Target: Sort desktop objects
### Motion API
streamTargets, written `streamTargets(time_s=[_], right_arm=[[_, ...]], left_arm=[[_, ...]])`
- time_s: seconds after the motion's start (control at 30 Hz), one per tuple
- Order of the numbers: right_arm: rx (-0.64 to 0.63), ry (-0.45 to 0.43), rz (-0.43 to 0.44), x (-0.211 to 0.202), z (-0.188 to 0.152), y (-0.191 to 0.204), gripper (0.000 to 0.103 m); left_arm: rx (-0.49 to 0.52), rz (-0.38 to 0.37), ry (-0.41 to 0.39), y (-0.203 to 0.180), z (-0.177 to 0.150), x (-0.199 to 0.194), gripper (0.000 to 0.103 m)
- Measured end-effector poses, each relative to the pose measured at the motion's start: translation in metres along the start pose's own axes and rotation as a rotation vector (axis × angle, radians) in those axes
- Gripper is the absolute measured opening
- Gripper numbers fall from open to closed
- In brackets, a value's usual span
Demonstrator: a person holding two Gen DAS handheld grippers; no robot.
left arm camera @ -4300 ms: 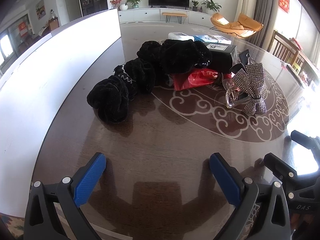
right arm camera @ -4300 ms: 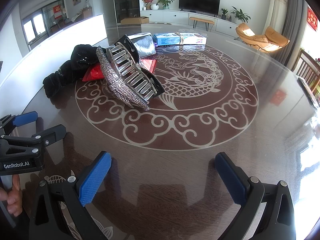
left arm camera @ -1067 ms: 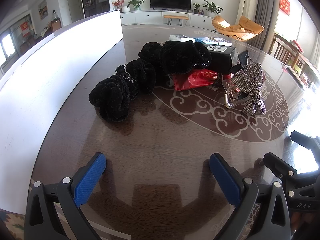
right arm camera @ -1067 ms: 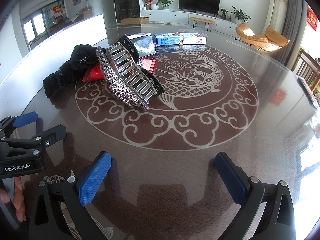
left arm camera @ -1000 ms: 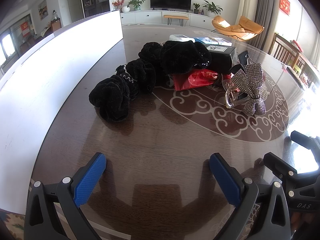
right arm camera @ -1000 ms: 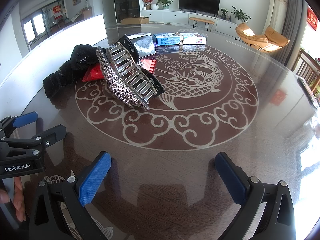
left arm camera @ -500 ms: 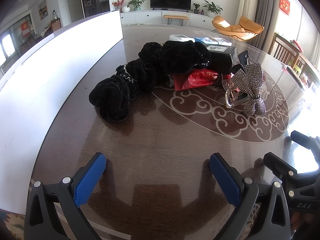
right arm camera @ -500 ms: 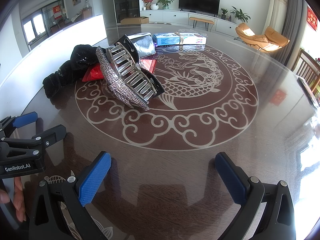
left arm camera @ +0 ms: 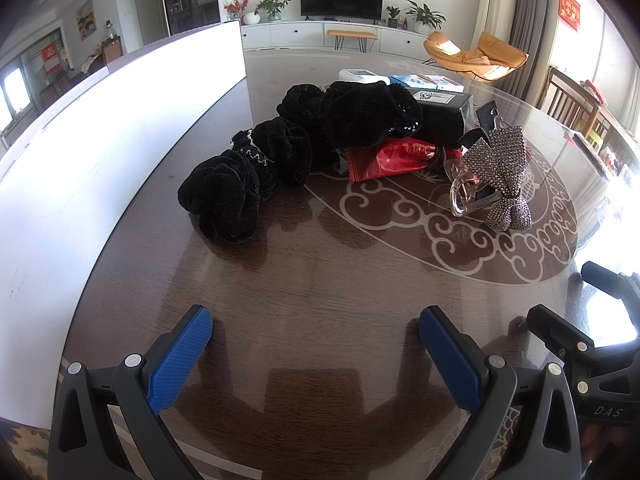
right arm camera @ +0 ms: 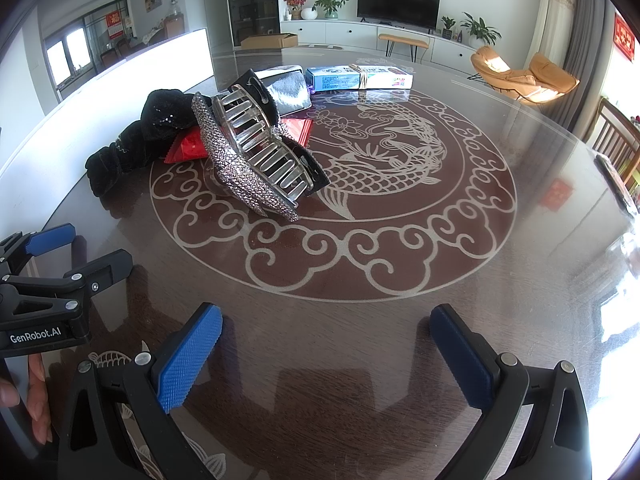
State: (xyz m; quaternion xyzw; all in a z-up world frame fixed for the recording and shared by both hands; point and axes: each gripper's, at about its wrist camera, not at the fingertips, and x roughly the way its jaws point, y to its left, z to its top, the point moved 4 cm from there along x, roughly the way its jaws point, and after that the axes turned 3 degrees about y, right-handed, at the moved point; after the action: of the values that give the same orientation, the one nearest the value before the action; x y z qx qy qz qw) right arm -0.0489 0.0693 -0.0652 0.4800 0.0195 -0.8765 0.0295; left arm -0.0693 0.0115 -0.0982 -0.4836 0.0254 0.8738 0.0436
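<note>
A pile of items lies on the dark round table. Black velvet scrunchies trail to the left. Behind them are a red snack packet, a black box and a blue-white box. A rhinestone bow hair claw rests at the pile's right end. My left gripper hovers open over bare table, well short of the scrunchies. My right gripper is open too, near the table's front, apart from the claw.
A tall white panel runs along the table's left side. A silver box sits behind the claw. The other gripper's body and a person's fingers show at the right wrist view's left edge. Chairs stand beyond the right rim.
</note>
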Motion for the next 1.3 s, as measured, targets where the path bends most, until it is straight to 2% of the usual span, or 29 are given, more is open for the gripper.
streamTargets(time_s=[0.53, 0.8, 1.0, 1.03, 1.1, 1.17, 1.3], right_arm=[[0.000, 0.000, 0.000, 0.000, 0.000, 0.000, 0.103], [-0.001, -0.001, -0.004, -0.001, -0.001, 0.001, 0.103], [-0.003, 0.003, -0.011, -0.002, 0.000, 0.002, 0.103], [-0.018, 0.000, -0.031, -0.003, 0.003, 0.003, 0.103], [-0.071, -0.071, -0.075, -0.011, 0.014, 0.008, 0.103], [-0.145, -0.135, -0.064, -0.017, 0.034, 0.019, 0.103], [-0.331, -0.060, -0.038, 0.011, 0.071, 0.043, 0.103]], left_arm=[[-0.002, 0.002, 0.007, 0.003, 0.001, 0.000, 0.103], [-0.060, 0.039, 0.015, 0.015, 0.004, 0.002, 0.103], [-0.114, 0.034, 0.014, 0.019, 0.000, 0.001, 0.103], [-0.135, 0.018, 0.008, 0.022, -0.002, -0.001, 0.103], [-0.165, -0.005, -0.003, 0.026, -0.003, -0.003, 0.103], [-0.164, 0.001, -0.006, 0.025, -0.003, -0.002, 0.103], [-0.100, 0.067, 0.010, 0.014, -0.005, 0.003, 0.103]])
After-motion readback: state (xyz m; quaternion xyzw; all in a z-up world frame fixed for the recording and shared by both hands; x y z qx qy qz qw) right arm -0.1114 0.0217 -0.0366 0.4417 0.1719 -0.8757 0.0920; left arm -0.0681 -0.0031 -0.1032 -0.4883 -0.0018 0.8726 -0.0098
